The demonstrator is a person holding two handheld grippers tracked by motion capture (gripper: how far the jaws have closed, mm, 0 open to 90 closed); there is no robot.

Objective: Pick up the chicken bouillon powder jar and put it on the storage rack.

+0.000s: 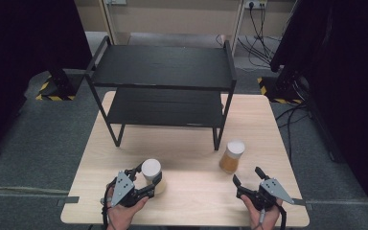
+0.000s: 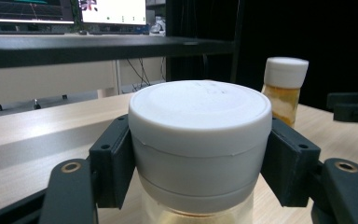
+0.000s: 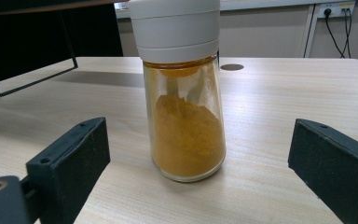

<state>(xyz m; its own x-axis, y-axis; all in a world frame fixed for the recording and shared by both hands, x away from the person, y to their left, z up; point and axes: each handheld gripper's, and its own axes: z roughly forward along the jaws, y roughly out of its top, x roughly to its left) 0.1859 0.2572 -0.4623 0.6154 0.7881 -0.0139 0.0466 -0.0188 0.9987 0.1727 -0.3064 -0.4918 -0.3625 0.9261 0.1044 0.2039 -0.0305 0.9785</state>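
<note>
**Two spice jars at the near edge, one clamped and one lined up**

Two white-capped glass jars are seen on the wooden table [image 1: 124,139], in front of a black two-tier shelf rack [image 1: 163,86] that stands at the far side. The placement suggests that the jars are meant for the rack, though this is only a judgement.

The left gripper [image 1: 146,184] is closed on the near-left jar [image 1: 152,173]. In the left gripper view the jaws are pressed against both sides of the white cap [image 2: 200,135], not the glass below it. A grip on the cap is probably chosen because its straight wall gives the pads a flat seat, whereas the glass tapers. Whether the jar is lifted or resting on the table cannot be told.

The right gripper [image 1: 247,177] is held with its jaws spread wide and nothing between them. The jar of yellow-orange powder [image 1: 232,155] stands upright just beyond it, towards the far left of the jaws in the high view. In the right gripper view that jar [image 3: 184,93] is centred in the gap but lies farther off than the pads [image 3: 77,149], clear of both. A forward move would be needed before the jaws could be closed, and a higher aim if the cap is to be taken.
</note>
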